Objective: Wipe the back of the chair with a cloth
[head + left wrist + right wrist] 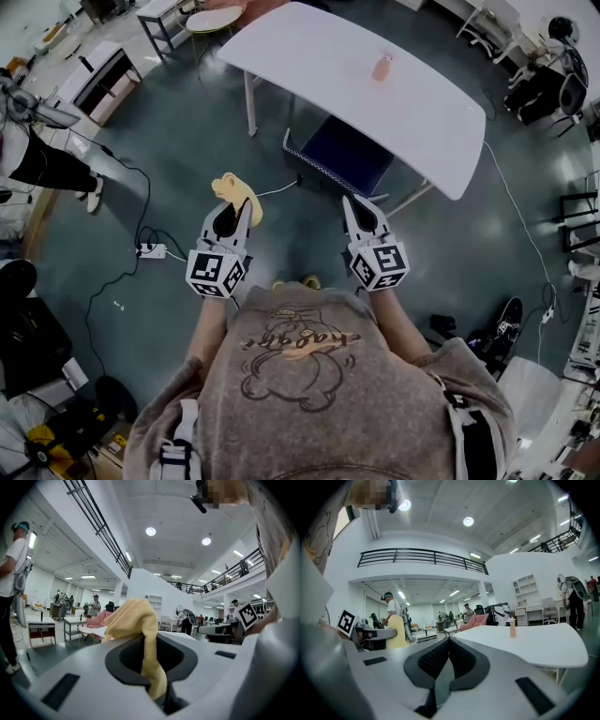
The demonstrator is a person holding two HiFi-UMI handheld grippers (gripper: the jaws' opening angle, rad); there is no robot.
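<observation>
Yellow cloth (pixel 136 620) is pinched in the left gripper (pixel 236 211); jaws are clamped on its lower fold and the rest flops over the tips. Right gripper (pixel 352 204) is closed on nothing. Blue chair (pixel 345 155) sits ahead of both grippers, nearer the right one, tucked under the white table (pixel 309 47), well apart from the cloth. Prob. best: step in, steady the chair w/ the right gripper, press the loose bunch flat vs. the backrest & stroke across, grip kept firm.
</observation>
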